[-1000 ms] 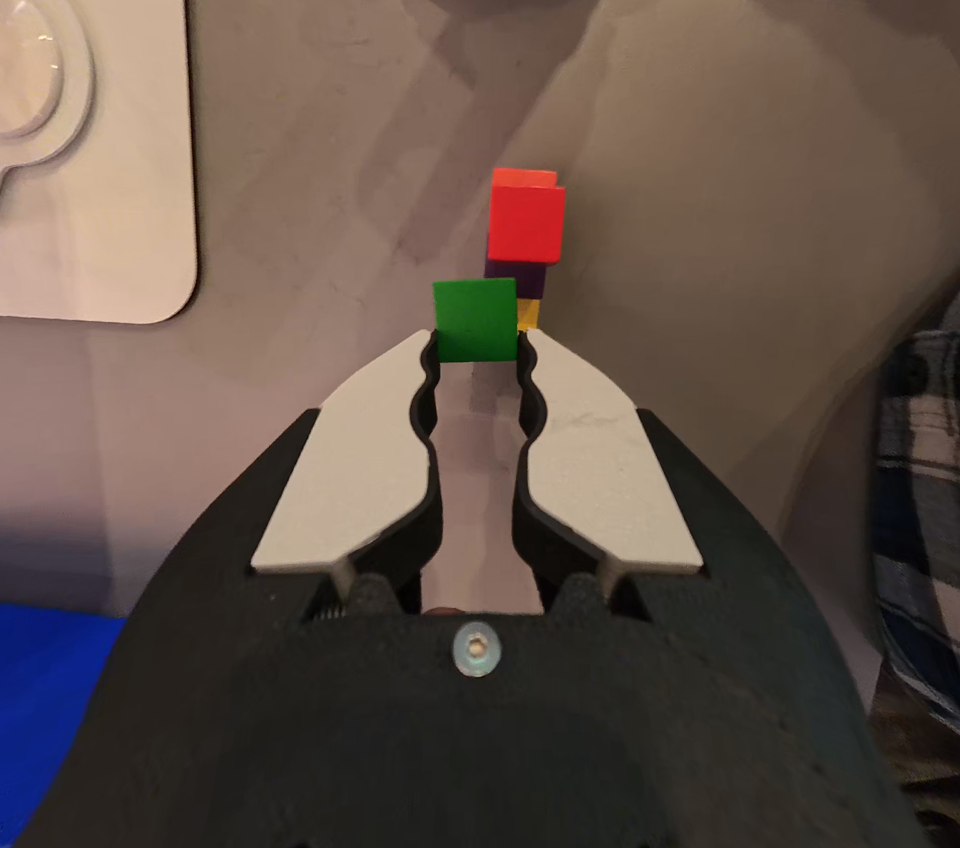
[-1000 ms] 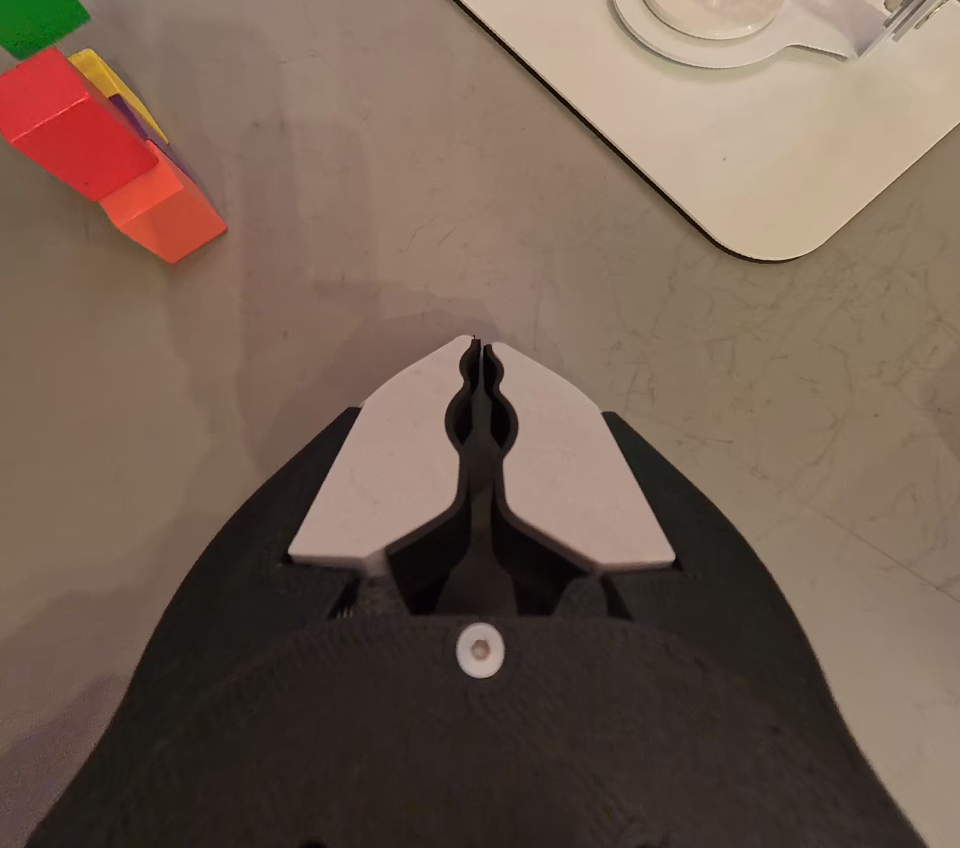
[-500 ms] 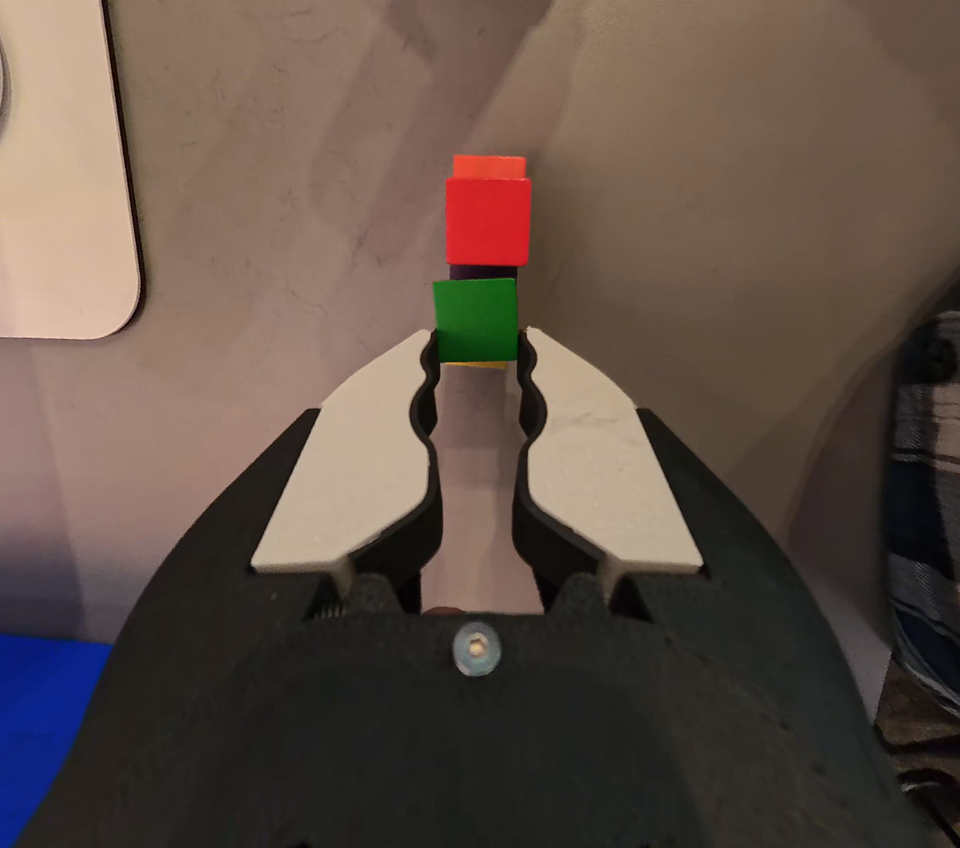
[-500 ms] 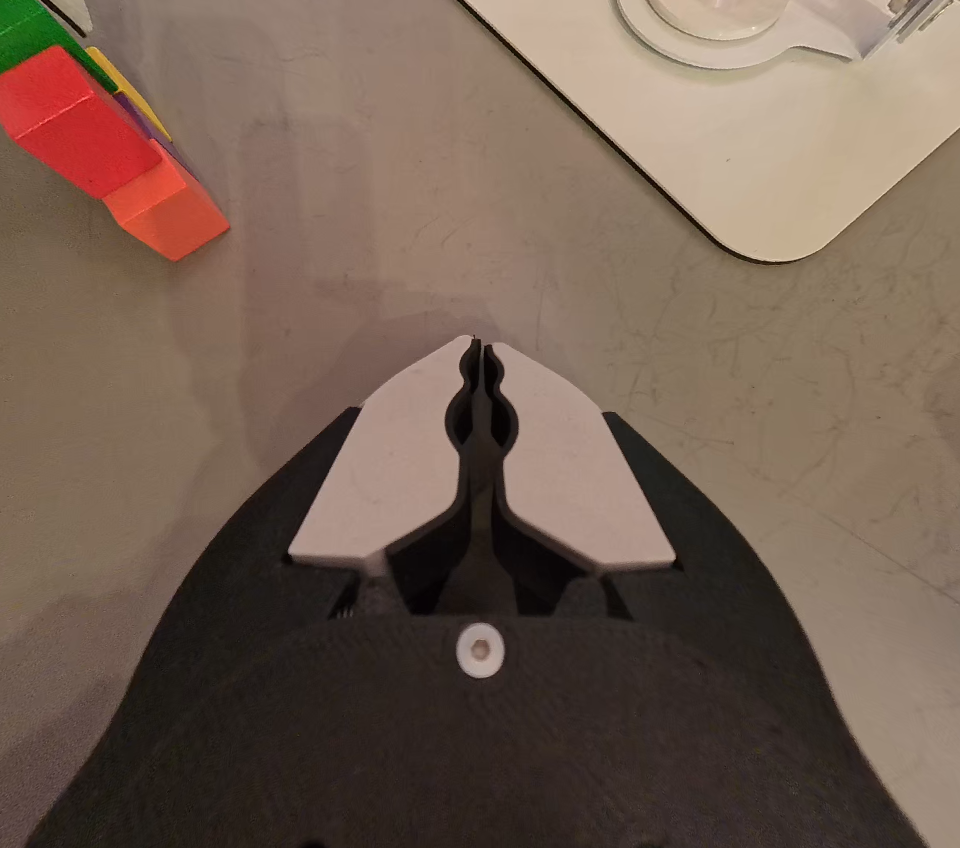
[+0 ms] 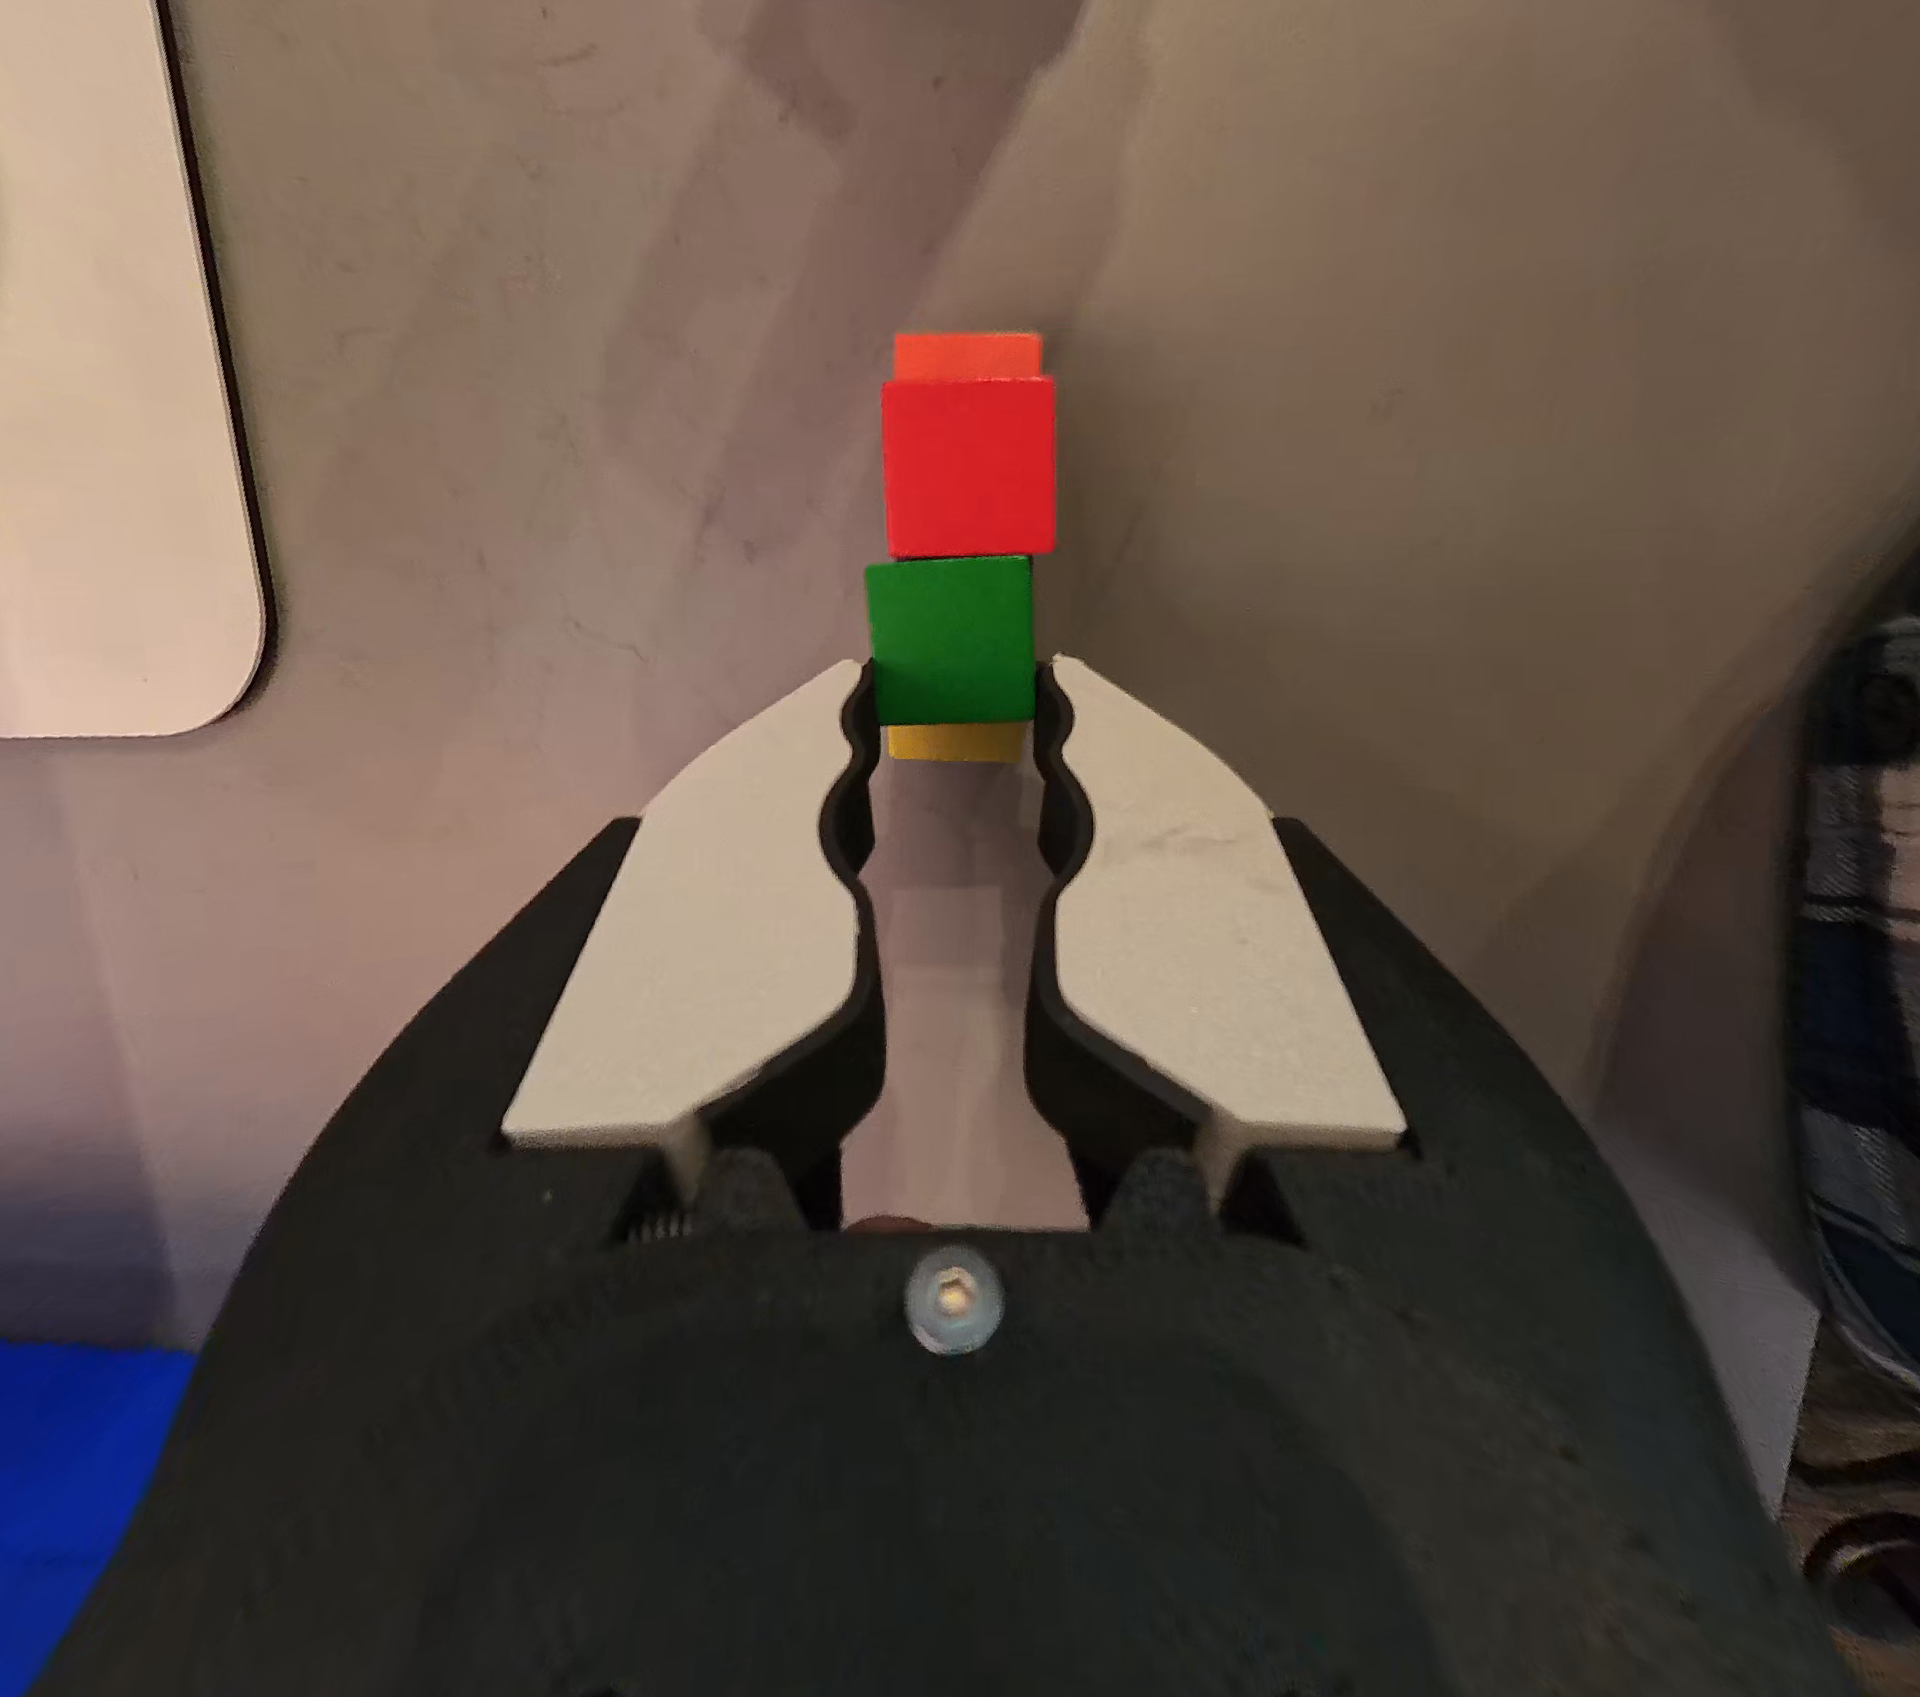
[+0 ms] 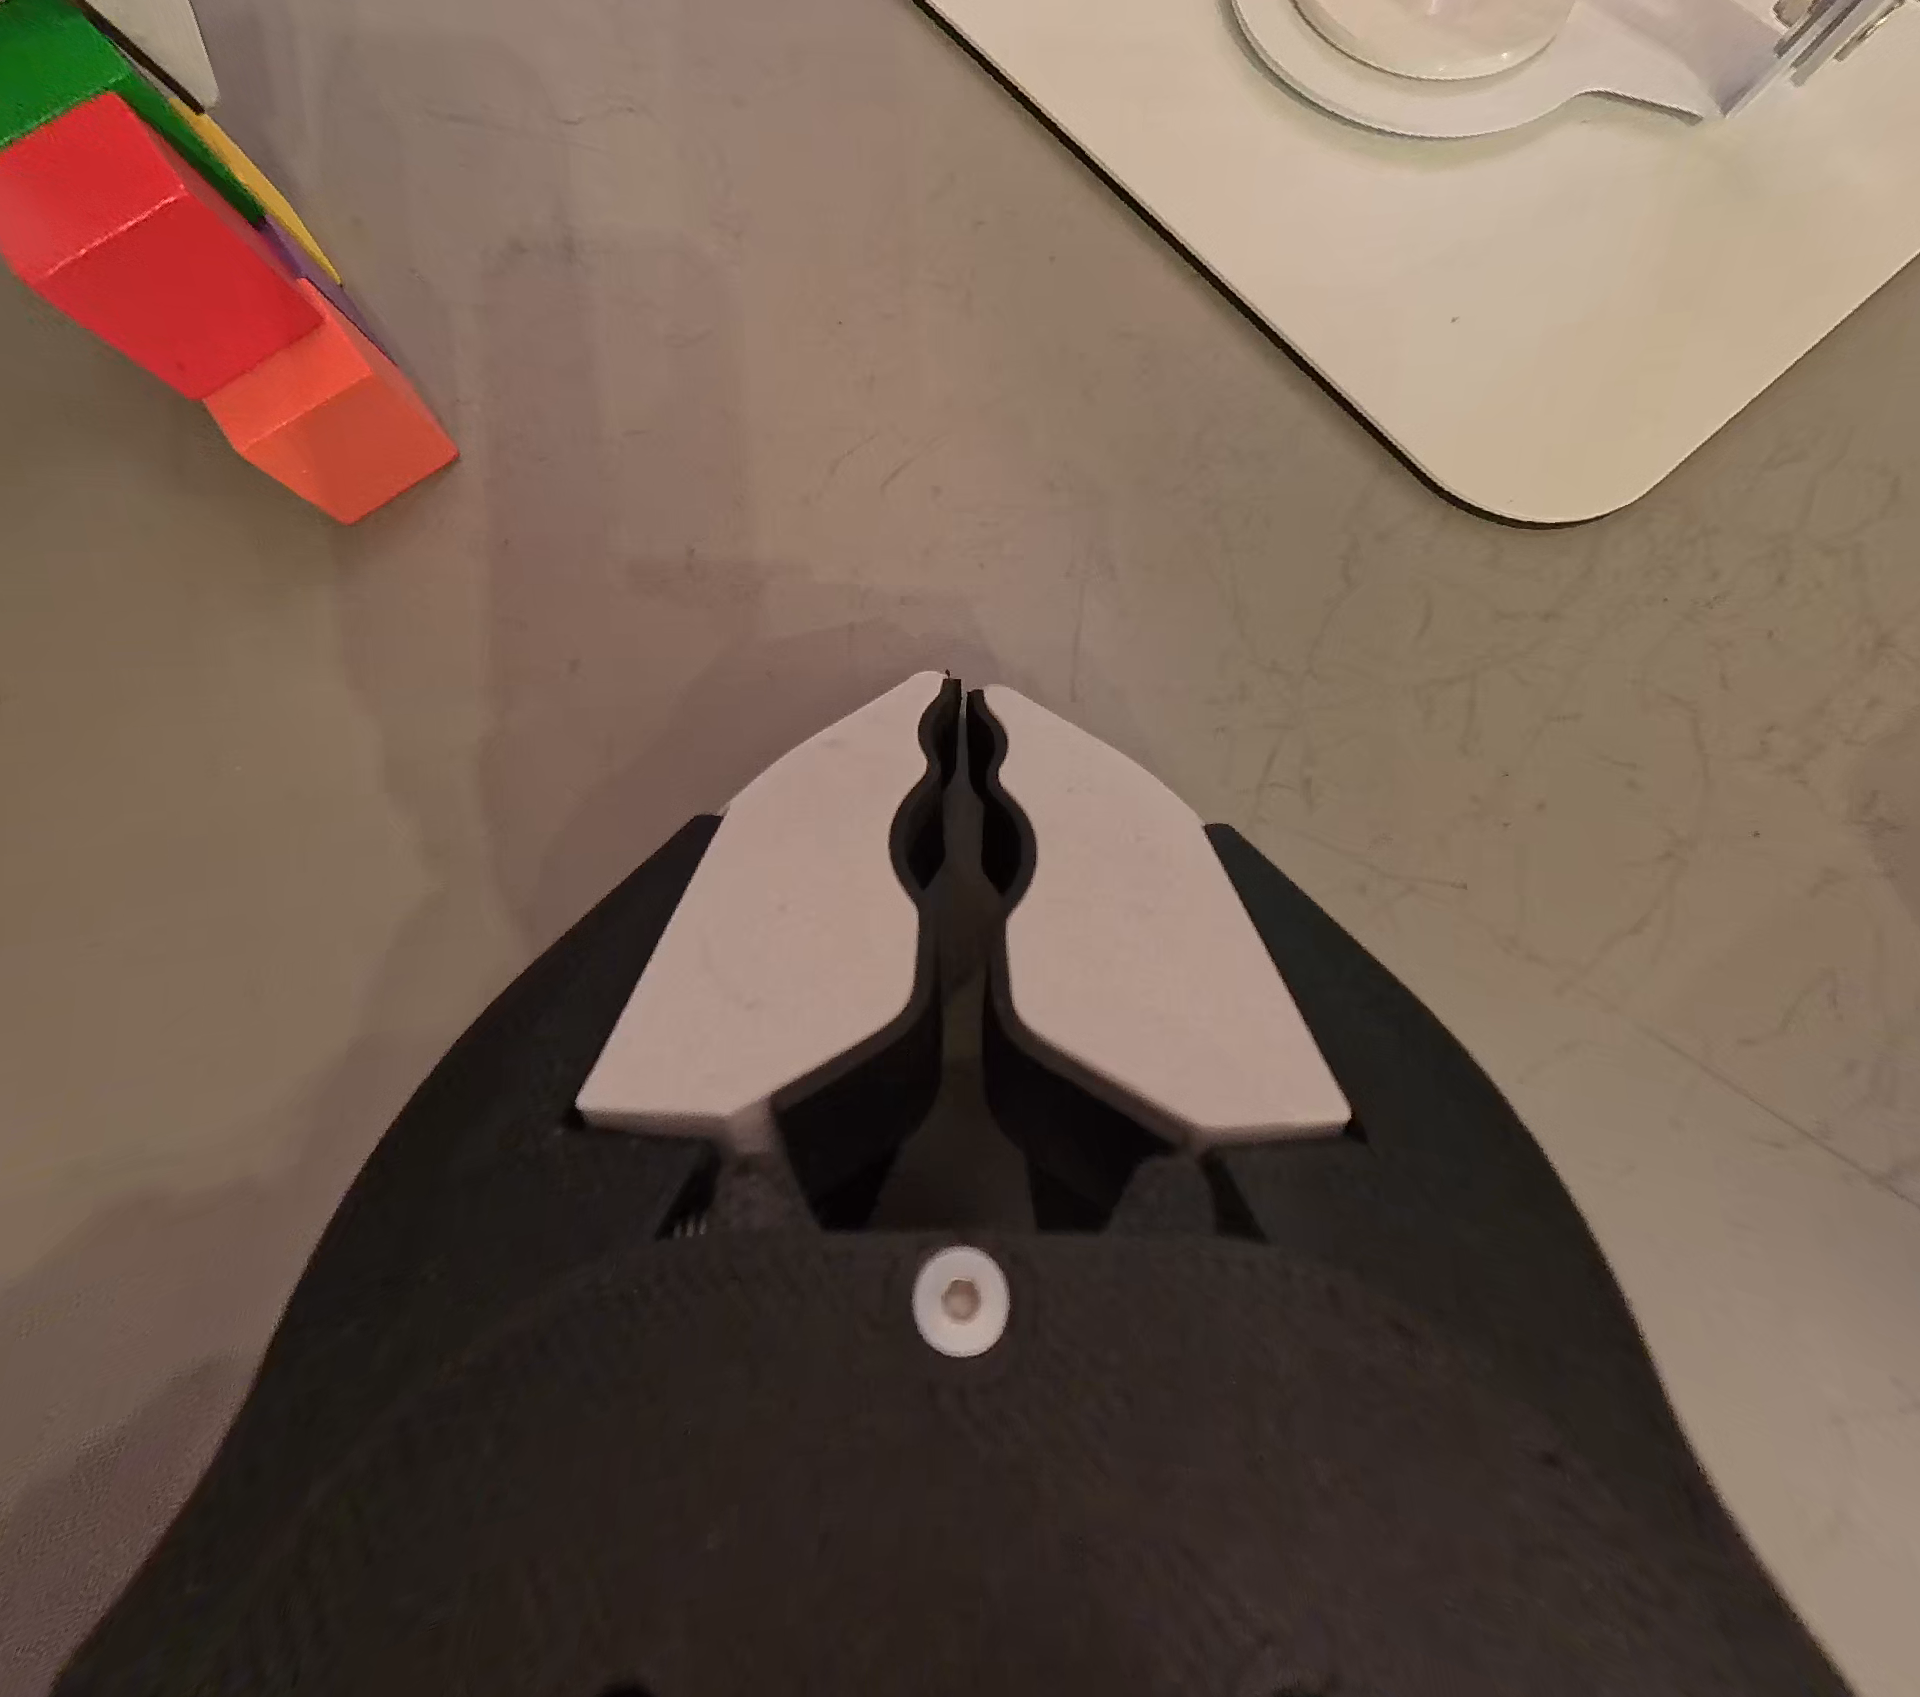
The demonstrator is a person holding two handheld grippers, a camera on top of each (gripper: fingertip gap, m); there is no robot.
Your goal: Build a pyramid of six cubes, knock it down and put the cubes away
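The left gripper [image 5: 954, 691], jaws pinching a green wooden cube [image 5: 951, 641], could nudge the adjoining red cube [image 5: 968, 467] and topple the pyramid. The right gripper [image 6: 957, 691], jaws pressed together, idles over the grey tabletop [image 6: 727, 297].

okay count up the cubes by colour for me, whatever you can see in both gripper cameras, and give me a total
Green cube, gripped by the left gripper: 1
Red cube: 1
Orange cube: 1
Yellow cube: 1
Purple cube, only a sliver showing: 1
Total: 5 cubes visible
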